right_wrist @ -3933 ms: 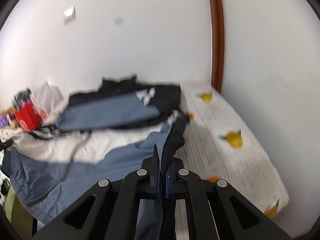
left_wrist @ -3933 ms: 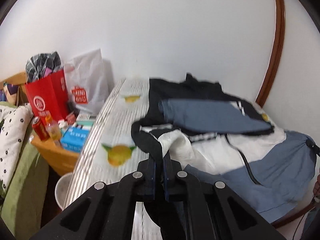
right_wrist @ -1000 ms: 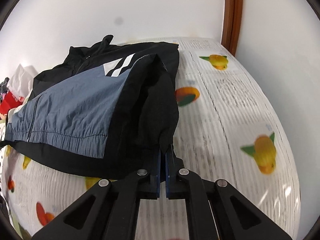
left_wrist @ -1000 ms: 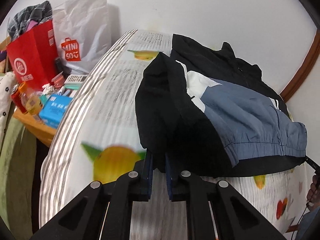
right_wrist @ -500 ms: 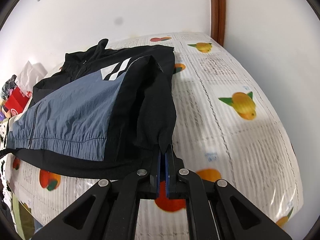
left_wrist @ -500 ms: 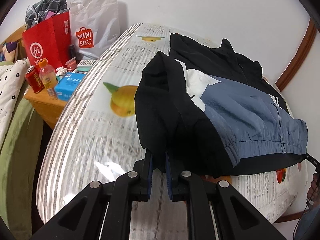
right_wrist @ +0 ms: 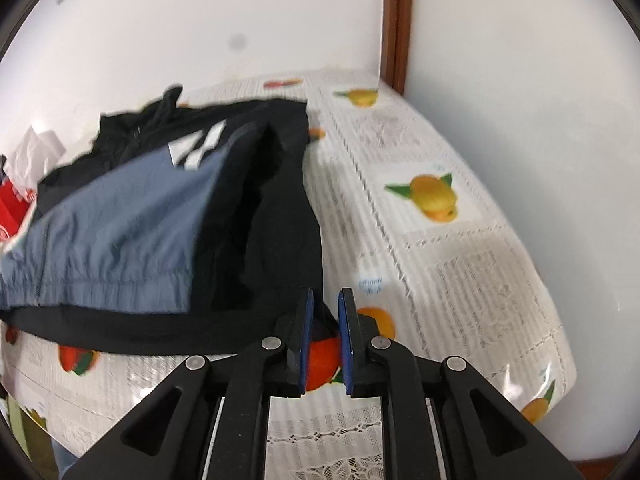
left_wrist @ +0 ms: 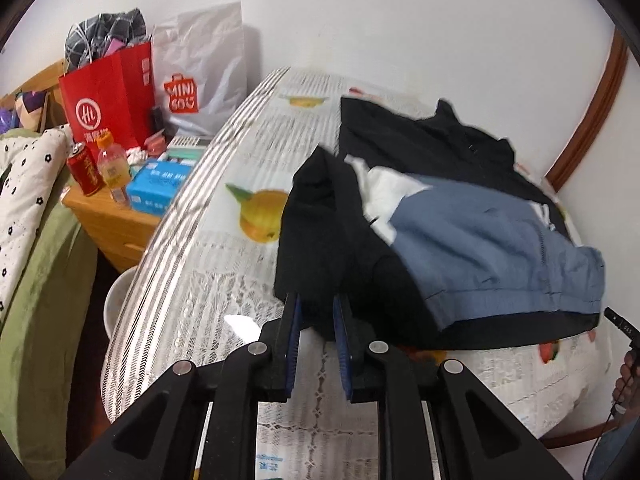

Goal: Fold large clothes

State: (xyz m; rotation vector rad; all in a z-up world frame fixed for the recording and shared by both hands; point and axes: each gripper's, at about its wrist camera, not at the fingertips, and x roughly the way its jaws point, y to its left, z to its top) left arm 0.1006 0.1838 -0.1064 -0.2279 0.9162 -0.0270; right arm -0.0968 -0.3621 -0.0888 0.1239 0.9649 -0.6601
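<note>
We are looking down along both claws at a jacket that is lying folded on a bed covered in a fruit-print sheet, its blue-grey panel facing up with black fabric along the sides and hem. Our left claw is standing with its jaws parted; they have just been opening, and the black left edge of the jacket is sitting between the blue pads, which are no longer pressing on it. Our right claw is likewise standing apart, its jaws having just been opening too, with the black right corner of the jacket reaching just into the gap and the pads clear of the cloth; an orange fruit print is showing between them below the fabric. Relative to the jacket, the white wall is running behind its collar, and a brown wooden door frame is rising beyond its far right corner. To the left of the jacket, past the bed's edge, a wooden nightstand is carrying a red paper bag, a white shopping bag, a red can, a small orange-capped bottle and a blue box. Further left of the jacket, a green cover and a dotted white pillow are lying. At the jacket's near right, a hand is just showing at the frame's edge.
</note>
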